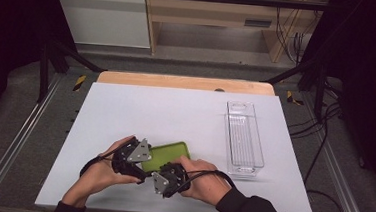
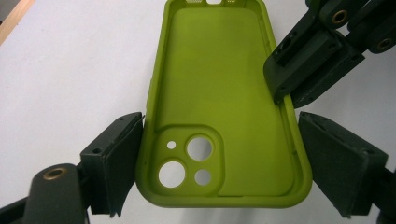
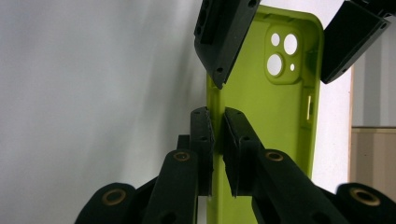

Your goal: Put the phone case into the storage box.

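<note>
From the high view we look forward and down from above the person's side, far enough to take in the whole white table [image 1: 175,115]. The left gripper view rides on the left gripper [image 2: 219,154] and looks along its jaws, very close — the green phone case [image 2: 219,93] lies between them. The right gripper view sits equally near on the right gripper [image 3: 217,135], facing along the case's edge. We find the case in all three views, and each gripper camera catches the other gripper just beyond its own jaws.
</note>
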